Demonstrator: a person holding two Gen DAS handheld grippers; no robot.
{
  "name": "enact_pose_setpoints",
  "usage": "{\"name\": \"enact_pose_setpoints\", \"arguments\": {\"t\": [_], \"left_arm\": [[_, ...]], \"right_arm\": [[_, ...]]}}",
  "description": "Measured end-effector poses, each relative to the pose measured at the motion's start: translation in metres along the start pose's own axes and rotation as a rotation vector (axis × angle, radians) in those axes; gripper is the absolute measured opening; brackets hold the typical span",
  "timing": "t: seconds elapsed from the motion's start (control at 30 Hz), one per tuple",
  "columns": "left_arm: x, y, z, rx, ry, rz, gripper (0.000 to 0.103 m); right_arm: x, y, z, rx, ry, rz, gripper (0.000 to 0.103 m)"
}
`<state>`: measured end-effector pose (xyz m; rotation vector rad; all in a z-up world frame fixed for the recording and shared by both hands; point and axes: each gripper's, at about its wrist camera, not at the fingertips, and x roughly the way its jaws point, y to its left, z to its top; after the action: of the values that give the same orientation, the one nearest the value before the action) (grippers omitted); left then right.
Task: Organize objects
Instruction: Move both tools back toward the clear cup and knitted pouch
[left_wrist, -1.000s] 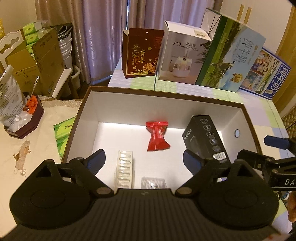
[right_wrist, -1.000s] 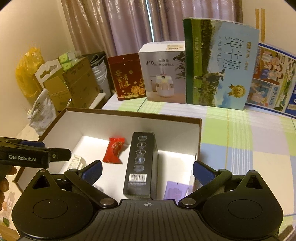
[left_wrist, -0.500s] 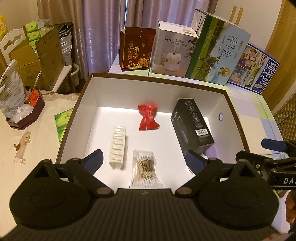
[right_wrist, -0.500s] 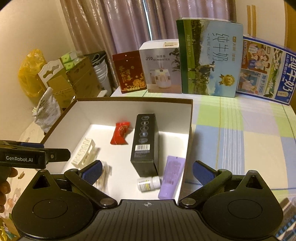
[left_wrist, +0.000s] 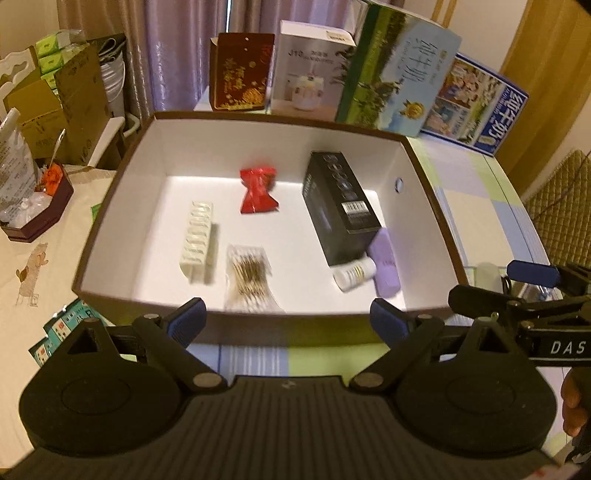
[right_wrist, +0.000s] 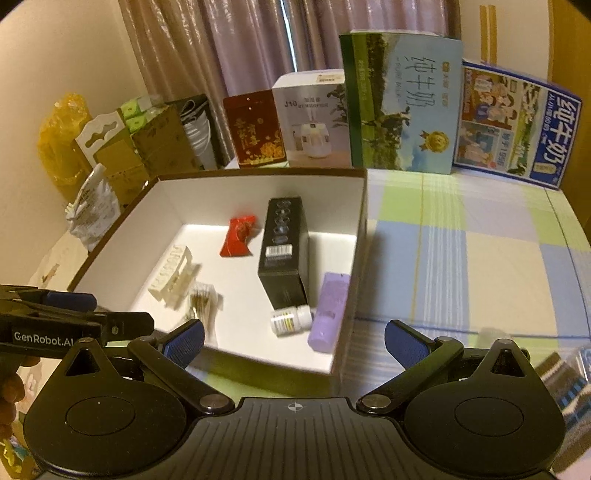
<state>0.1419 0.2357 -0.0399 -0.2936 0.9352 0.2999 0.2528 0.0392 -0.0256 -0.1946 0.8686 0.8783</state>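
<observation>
The white-lined box (left_wrist: 255, 122) on the desk (right_wrist: 461, 258) already holds, by my count, six things: black carton (left_wrist: 340, 210) at its right wall, purple tube (left_wrist: 386, 262) and small bottle (left_wrist: 352, 275) beside that, comb-like clip (left_wrist: 197, 236), swab packet (left_wrist: 251, 273), red sachet (left_wrist: 258, 190) mid-floor. Sorting seems nearly finished. Left claw (left_wrist: 286, 319) and right claw (right_wrist: 293, 341) hang released, empty, before the box's near rim.

checked tabletop (right_wrist: 461, 258) fills the right of the frame, with the open box (right_wrist: 360, 236) sitting center-left and cartons (right_wrist: 402, 103) lined up along its top edge
</observation>
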Motion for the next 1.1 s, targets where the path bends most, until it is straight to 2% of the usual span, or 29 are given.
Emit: {"name": "enact_pose_setpoints", "arguments": {"t": [0.57, 1.1], "left_arm": [[-0.008, -0.048, -0.036, 0.033, 0.047, -0.001, 0.094], [0.001, -0.134, -0.059, 0.114, 0.097, -0.054, 0.093]], "right_arm": [[-0.041, -0.038, -0.042, 0.037, 0.030, -0.028, 0.101], [-0.085, -0.113, -0.077, 0.095, 0.052, -0.103, 0.101]]}}
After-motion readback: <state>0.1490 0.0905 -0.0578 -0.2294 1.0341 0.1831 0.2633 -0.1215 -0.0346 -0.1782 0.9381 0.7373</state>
